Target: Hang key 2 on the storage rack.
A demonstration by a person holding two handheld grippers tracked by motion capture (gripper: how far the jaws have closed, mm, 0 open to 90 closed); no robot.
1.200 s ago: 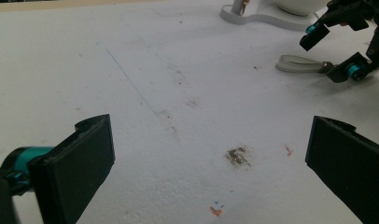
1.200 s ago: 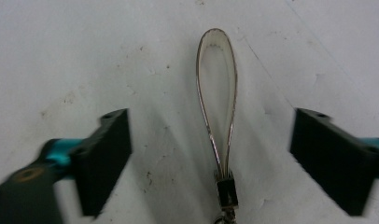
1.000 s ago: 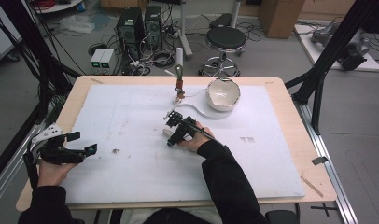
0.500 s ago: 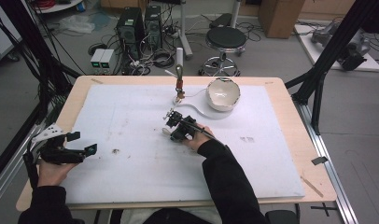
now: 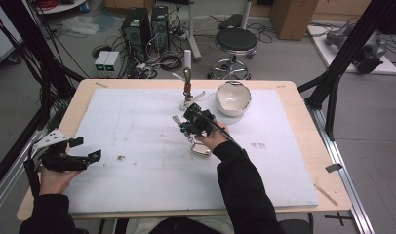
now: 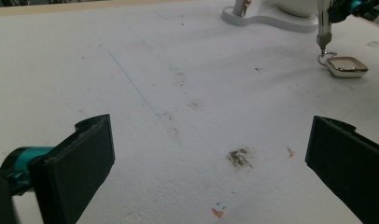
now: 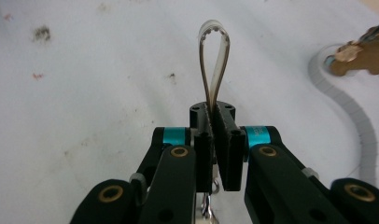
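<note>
My right gripper is shut on a thin clear strap loop that sticks out past its jaws. In the high view the right gripper sits mid-table, just in front of a white stand that carries a brass key. A metal clasp and a square silver tag trail from the strap; the tag rests on the white board. My left gripper stands open and holds nothing at the table's left edge, its jaws wide apart.
A white bowl stands right of the key stand. The stand's curved base lies right of my right gripper. A brown smudge marks the white board. Beyond the table are a stool and computer boxes.
The right hand has shifted a little toward the stand, and the silver tag now shows on the board beside the hand. The left gripper has not moved.
</note>
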